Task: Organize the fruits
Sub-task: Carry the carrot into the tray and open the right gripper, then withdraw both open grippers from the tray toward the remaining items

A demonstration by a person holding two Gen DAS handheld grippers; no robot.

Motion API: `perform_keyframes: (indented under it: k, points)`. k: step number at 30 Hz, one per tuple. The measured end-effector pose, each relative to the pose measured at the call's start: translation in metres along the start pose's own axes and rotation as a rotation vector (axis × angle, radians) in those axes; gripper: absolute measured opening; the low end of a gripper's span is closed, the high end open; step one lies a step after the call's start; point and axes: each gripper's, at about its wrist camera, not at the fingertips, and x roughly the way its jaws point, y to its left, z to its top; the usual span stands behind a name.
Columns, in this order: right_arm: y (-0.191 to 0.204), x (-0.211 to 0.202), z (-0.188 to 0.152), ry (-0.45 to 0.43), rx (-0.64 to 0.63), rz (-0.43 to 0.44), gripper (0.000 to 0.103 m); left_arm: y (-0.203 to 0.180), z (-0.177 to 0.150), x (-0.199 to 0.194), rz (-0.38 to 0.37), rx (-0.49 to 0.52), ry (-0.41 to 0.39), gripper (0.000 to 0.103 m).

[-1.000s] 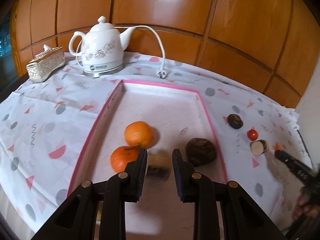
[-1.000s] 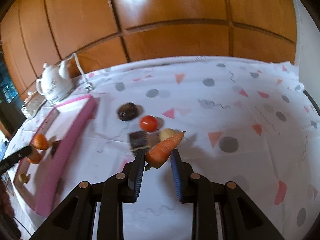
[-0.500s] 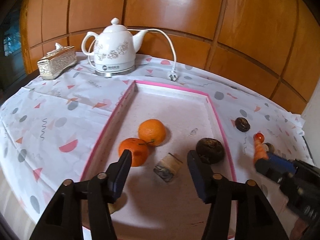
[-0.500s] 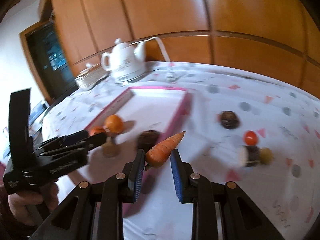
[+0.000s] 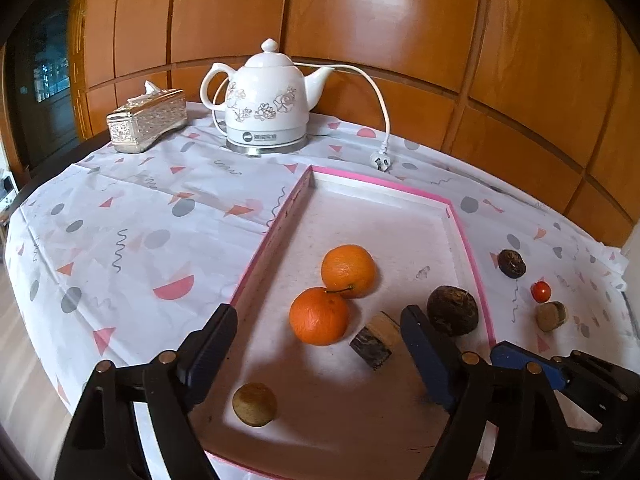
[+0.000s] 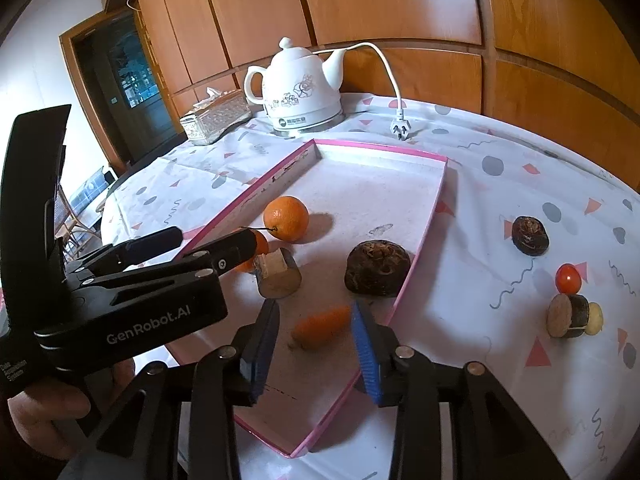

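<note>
Covering table: patterned cloth (image 5: 132, 216), wood-panelled wall (image 5: 400, 40)

This looks like a room in someone's home, likely a dining or sitting room. Beyond the claws runs a wall of glossy orange-brown wooden panels (image 5: 400, 40). The round table (image 5: 24, 184) under them wears a white tablecloth (image 5: 120, 216) printed with pink and grey shapes. At its far side stands a white flowered electric kettle (image 5: 266, 96), its plug (image 5: 380, 160) lying loose on the cloth, and left of it an ornate silver tissue box (image 5: 146, 120). Far left, a dark wooden doorway (image 6: 120, 92) opens, with a wicker chair (image 6: 70, 216) below it.
</note>
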Motion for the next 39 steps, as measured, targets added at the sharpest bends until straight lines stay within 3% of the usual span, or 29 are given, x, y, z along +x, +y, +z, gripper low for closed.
perform_keyframes:
  k: [7, 39]
  points:
    - [-0.005, -0.007, -0.005, -0.019, 0.026, -0.042, 0.042, -0.002, -0.002, -0.002, -0.014, 0.006, -0.008, 0.098]
    - [-0.106, -0.056, -0.038, -0.086, 0.292, -0.257, 0.043, -0.04, 0.0, -0.021, -0.064, 0.13, -0.05, 0.103]
